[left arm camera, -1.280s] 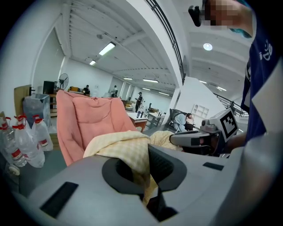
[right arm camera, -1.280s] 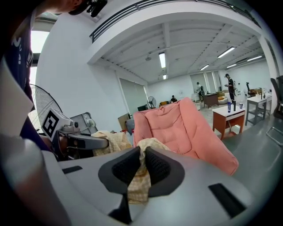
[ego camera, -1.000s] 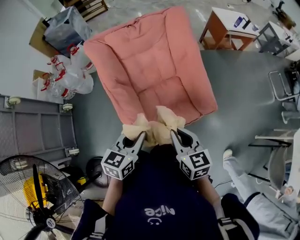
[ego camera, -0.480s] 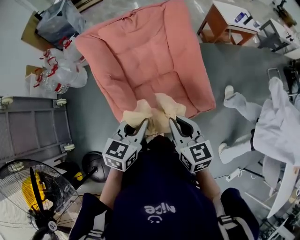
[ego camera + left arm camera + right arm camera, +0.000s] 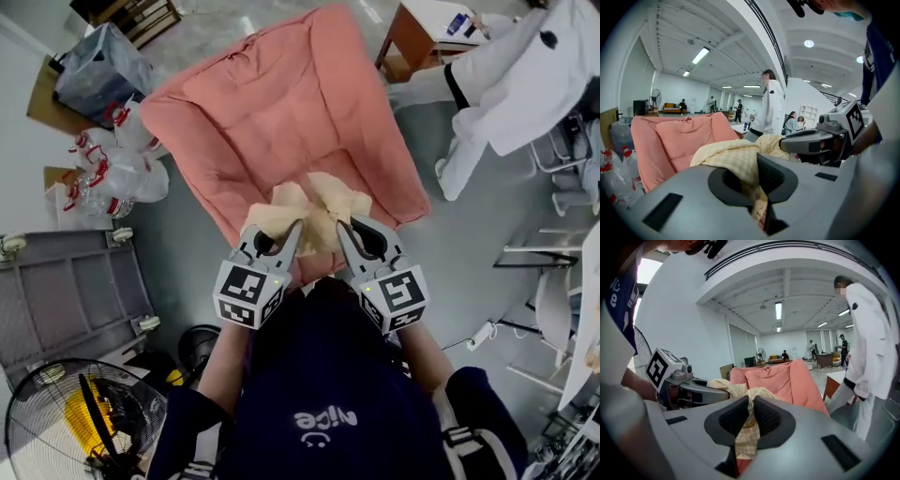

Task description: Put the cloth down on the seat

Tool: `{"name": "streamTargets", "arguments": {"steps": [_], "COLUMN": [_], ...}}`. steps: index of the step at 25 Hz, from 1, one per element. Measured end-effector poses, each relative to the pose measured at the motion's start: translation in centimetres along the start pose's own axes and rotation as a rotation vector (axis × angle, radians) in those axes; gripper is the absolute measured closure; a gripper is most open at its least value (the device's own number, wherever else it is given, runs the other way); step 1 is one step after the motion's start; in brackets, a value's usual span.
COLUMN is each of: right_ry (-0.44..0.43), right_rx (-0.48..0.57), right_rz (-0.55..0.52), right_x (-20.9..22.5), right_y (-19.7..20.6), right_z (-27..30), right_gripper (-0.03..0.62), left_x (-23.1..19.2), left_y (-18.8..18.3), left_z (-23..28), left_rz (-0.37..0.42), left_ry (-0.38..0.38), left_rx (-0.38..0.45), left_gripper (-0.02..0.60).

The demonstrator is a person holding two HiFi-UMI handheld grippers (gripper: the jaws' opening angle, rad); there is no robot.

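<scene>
Floor (image 5: 187,246): bagged bottles (image 5: 117,173) beside seat (image 5: 262,112); hand-held grippers (image 5: 292,230) (image 5: 343,229) clamp cloth (image 5: 314,202).

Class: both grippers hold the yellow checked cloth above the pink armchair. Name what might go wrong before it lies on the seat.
1. The cloth is bunched between the left gripper and right gripper, held close together; released so, it may land in a heap.
2. It hangs near the armchair seat's front edge and might slide to the floor.
3. A person in a white coat stands close beside the armchair and may get in the way.
</scene>
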State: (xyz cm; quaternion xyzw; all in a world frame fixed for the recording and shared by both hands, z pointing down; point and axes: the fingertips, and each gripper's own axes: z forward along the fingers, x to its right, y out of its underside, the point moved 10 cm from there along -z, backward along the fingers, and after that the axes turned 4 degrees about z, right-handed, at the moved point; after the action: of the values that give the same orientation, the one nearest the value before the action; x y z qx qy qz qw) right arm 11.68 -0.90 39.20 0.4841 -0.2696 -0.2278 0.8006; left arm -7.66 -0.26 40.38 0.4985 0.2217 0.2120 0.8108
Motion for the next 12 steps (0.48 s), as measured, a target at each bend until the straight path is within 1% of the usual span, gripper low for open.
{"name": "streamTargets", "arguments": {"steps": [3, 5, 8, 12], "right_ry": [0.006, 0.008, 0.022, 0.038], "right_rx": [0.007, 0.012, 0.017, 0.008], "right_rz": [-0.009, -0.013, 0.011, 0.043], "right_x": [0.5, 1.3, 2.1, 2.8], "right_y": [-0.6, -1.1, -1.6, -1.4], "right_z": [1.2, 2.0, 3.8, 6.6], "right_gripper": [0.528, 0.528, 0.528, 0.528], "left_x": [-0.9, -1.6, -3.2, -5.5], "left_y": [0.0, -0.2, -0.3, 0.0], "left_z": [0.9, 1.9, 3.1, 4.6], "left_rz": [-0.022, -0.040, -0.016, 0.006], "left_ry": [-0.038, -0.047, -0.035, -0.039], "left_rx": [0.001, 0.006, 0.001, -0.035], "left_gripper": [0.535, 0.535, 0.535, 0.535]}}
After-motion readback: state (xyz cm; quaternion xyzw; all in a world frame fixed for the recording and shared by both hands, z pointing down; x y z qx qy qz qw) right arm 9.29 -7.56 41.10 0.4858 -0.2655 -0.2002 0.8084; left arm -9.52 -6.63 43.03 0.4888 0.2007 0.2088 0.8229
